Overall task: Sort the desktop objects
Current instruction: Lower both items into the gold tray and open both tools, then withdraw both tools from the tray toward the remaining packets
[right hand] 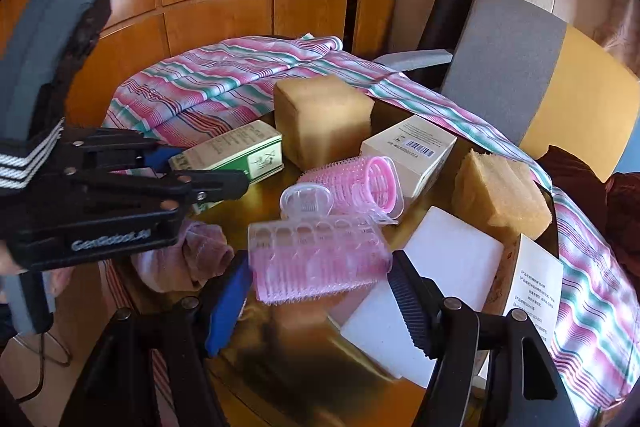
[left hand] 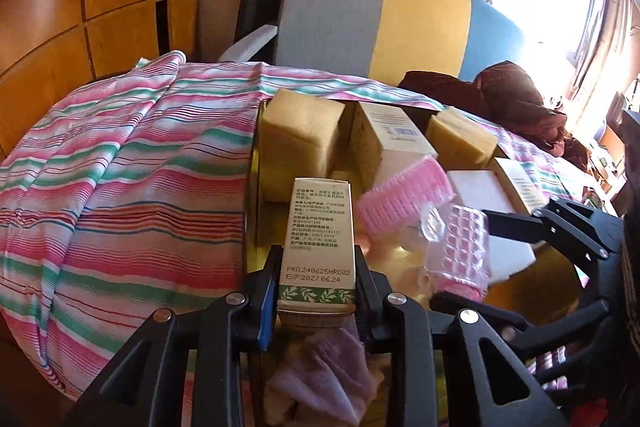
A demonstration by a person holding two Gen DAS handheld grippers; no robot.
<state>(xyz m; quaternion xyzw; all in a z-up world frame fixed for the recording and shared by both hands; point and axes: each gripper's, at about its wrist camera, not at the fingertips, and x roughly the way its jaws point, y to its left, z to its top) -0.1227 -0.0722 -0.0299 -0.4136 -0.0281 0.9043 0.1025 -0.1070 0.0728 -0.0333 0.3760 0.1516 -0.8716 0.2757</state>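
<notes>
Green-white box point(left hand: 318, 251), left hand-held gripper point(left hand: 318, 283) clamping it

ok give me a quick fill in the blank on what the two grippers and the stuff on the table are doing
1. The left gripper is shut on the white-and-green printed ____.
2. The right gripper, with its jaws ____, hovers at the pink plastic hair roller.
3. The tall tan foam block stands ____ the striped pink-and-green cloth at the table's far side.

Missing words: carton; open; in front of
</notes>
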